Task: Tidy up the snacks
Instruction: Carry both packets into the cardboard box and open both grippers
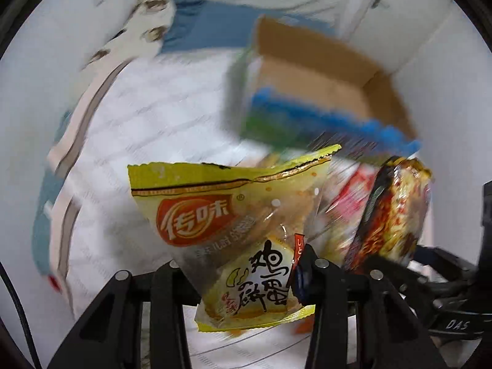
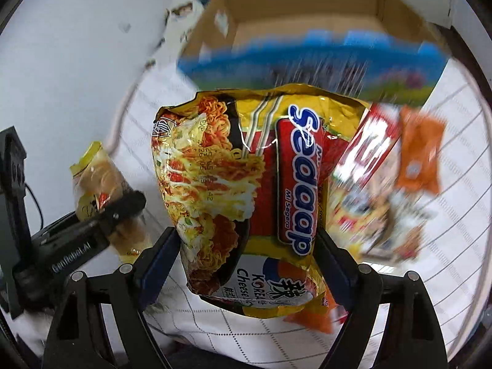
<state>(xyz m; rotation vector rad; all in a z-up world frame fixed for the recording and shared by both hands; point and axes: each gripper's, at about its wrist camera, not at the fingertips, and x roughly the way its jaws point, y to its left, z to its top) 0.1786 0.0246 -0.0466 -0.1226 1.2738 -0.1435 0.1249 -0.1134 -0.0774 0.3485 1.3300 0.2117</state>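
Observation:
My left gripper (image 1: 243,273) is shut on a yellow egg-biscuit packet (image 1: 233,221) and holds it up above the white quilted cloth (image 1: 153,117). My right gripper (image 2: 246,255) is shut on a yellow and red Sedaap noodle pack (image 2: 246,184). The noodle pack also shows at the right of the left wrist view (image 1: 393,212). The biscuit packet and the left gripper show at the left of the right wrist view (image 2: 101,190). An open cardboard box (image 1: 326,80) with a blue and green printed side stands behind both packs; it also shows in the right wrist view (image 2: 307,15).
A red snack pack (image 2: 366,166) and an orange sachet (image 2: 421,153) lie on the cloth to the right of the noodle pack. A white patterned cloth (image 1: 147,21) and a blue surface (image 1: 209,27) lie at the back left. White walls stand behind.

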